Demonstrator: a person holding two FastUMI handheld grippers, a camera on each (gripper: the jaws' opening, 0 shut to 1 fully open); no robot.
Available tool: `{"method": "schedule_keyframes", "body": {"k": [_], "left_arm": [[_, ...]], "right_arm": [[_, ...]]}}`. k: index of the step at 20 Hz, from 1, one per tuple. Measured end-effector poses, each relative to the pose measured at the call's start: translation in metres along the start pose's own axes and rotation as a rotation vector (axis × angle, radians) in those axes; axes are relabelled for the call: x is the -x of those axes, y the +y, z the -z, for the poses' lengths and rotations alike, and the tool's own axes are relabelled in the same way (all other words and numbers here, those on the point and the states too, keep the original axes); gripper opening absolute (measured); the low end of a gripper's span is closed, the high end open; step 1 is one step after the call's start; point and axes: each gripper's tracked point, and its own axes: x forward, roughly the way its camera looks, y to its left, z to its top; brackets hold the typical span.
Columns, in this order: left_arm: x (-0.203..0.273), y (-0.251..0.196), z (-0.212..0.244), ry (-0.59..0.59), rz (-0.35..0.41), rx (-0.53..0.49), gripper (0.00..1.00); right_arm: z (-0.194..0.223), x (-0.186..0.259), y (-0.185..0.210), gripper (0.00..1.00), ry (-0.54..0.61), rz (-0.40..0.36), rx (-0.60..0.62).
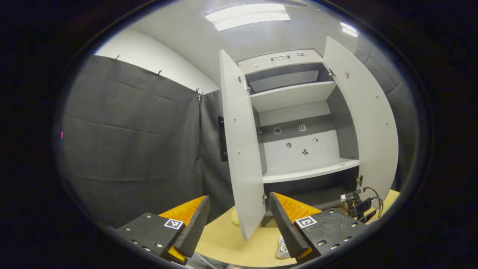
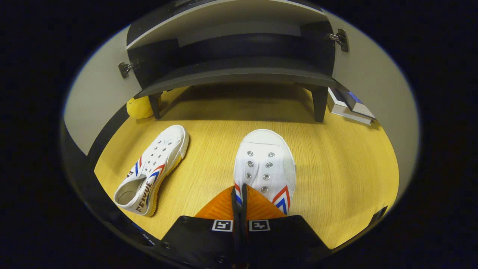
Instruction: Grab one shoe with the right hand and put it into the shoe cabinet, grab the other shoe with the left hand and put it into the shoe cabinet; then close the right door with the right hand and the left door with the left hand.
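Note:
Two white canvas shoes with red and blue stripes lie on the wooden table [image 2: 336,164]. In the right gripper view, my right gripper [image 2: 239,189] is shut on the side wall of the nearer shoe [image 2: 266,164], which points toe-first at the cabinet. The other shoe [image 2: 153,172] lies to its left, angled, with nothing touching it. The shoe cabinet's dark bottom shelf [image 2: 239,73] stands just beyond them. In the left gripper view, my left gripper [image 1: 239,197] hangs open and holds nothing, facing the open cabinet [image 1: 298,164], its left door [image 1: 241,149] and right door [image 1: 364,123] swung wide. A shoe's edge [image 1: 282,248] peeks between the fingers.
A yellow soft toy [image 2: 139,107] sits by the cabinet's left leg, and a stack of books [image 2: 349,104] lies by its right leg. A small camera on a stand with cables [image 1: 354,203] sits on the table at the right door's foot. Dark cloth walls enclose the booth.

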Motion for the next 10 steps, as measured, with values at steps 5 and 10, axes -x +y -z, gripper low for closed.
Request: {"method": "schedule_keyframes", "body": {"k": [5,10], "left_arm": [[0.000,-0.002,0.002,0.021,0.021,0.011,0.94],[-0.001,-0.006,0.001,0.015,0.068,0.009,0.94]], "right_arm": [[-0.015,0.022,-0.001,0.00,-0.078,-0.068,-0.012],[-0.033,0.042,0.002,0.01,-0.106,-0.106,-0.106]]}}
